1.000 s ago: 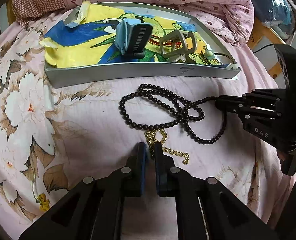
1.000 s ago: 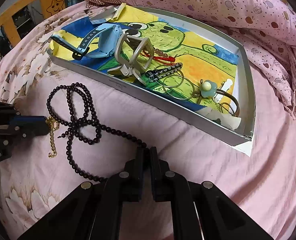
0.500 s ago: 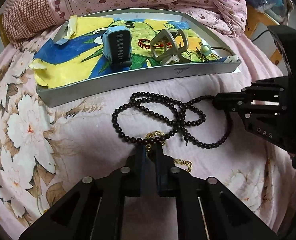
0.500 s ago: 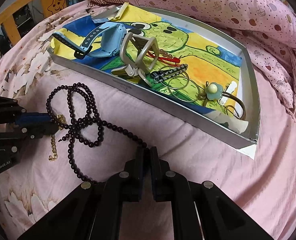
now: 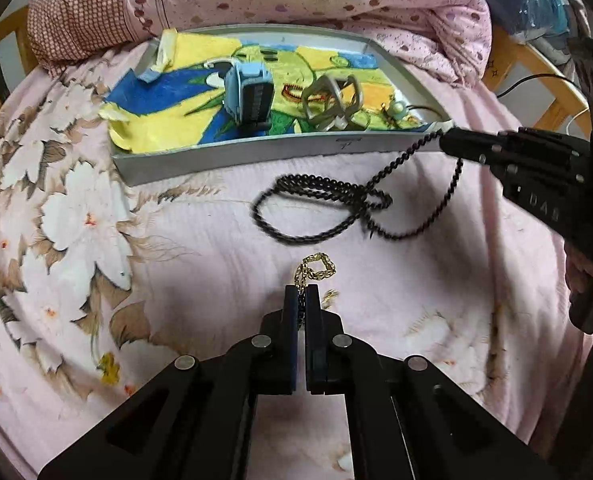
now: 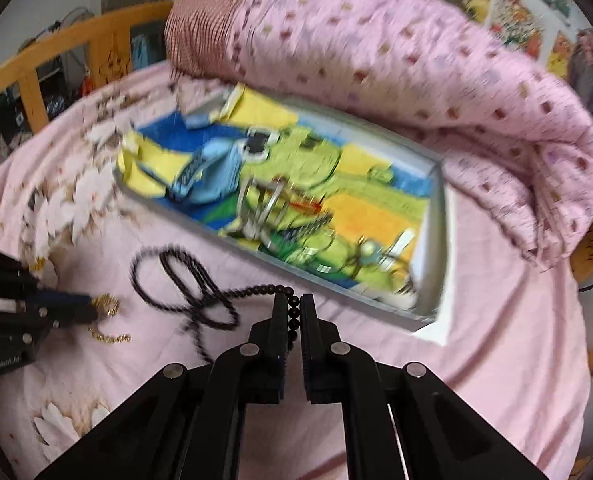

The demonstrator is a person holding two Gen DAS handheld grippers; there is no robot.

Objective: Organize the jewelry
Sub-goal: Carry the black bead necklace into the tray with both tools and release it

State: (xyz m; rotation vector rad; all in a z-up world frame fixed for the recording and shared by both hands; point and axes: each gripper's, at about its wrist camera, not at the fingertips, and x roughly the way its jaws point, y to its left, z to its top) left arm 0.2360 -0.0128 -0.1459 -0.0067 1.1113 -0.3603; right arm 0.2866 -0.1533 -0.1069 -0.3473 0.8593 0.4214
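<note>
Beads (image 6: 292,312) pinched by R hand-held gripper (image 6: 294,300); gold chain (image 5: 316,270) by L (image 5: 302,290).

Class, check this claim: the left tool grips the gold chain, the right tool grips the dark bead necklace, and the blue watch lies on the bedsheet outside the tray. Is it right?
One part is wrong. The left wrist view shows the blue watch inside the tray, not on the bedsheet. The left tool does grip the gold chain, and the right tool the dark bead necklace.
</note>
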